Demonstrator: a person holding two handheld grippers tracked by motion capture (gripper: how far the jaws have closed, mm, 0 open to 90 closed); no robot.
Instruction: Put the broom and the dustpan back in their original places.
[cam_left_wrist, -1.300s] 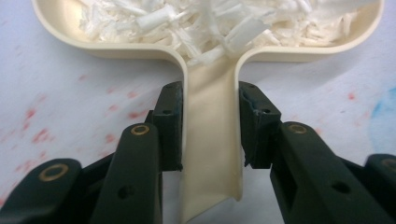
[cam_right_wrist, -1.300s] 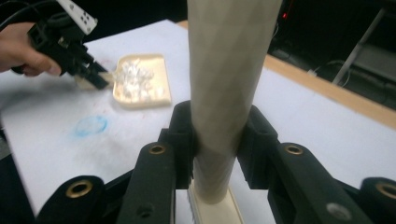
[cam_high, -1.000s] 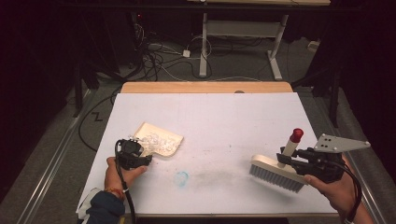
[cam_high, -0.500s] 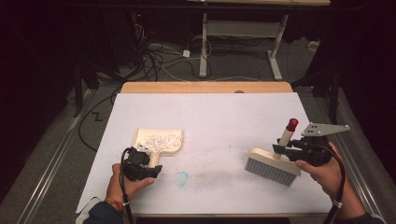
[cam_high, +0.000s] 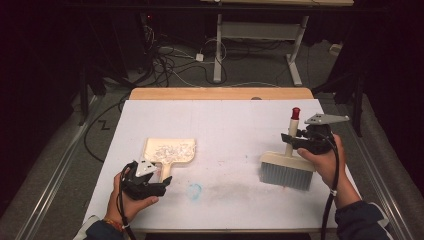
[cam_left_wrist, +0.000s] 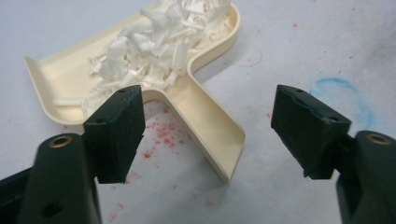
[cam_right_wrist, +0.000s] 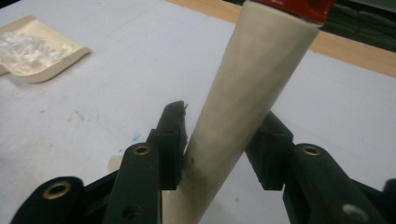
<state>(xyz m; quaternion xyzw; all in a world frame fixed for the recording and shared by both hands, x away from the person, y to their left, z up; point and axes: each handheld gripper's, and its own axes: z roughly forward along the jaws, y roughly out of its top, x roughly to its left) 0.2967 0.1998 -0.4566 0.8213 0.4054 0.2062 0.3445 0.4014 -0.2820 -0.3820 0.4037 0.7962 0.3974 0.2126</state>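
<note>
A cream dustpan (cam_high: 170, 150) holding white shavings (cam_left_wrist: 154, 70) lies flat on the white table sheet (cam_high: 225, 125). My left gripper (cam_high: 159, 181) sits just behind its handle (cam_left_wrist: 210, 126). Its jaws have just been opening and stand wide on either side of the handle, not touching it. A hand brush (cam_high: 286, 167) with a cream handle (cam_right_wrist: 243, 93) and red cap (cam_high: 295, 112) stands on its grey bristles at the right. My right gripper (cam_high: 291, 137) has the handle between its jaws, which have just been opening, and a thin gap shows at one pad.
A blue scribble (cam_high: 195, 190) and a grey smudge mark the sheet between the two hands. Red specks dot the sheet near the dustpan handle. A wooden edge (cam_high: 220, 93) borders the table's far side. Cables and table legs crowd the dark floor beyond.
The left gripper has let go of the dustpan handle and drawn back toward the near edge. The right hand has carried the brush leftward and farther up the table, setting it upright on its bristles.
</note>
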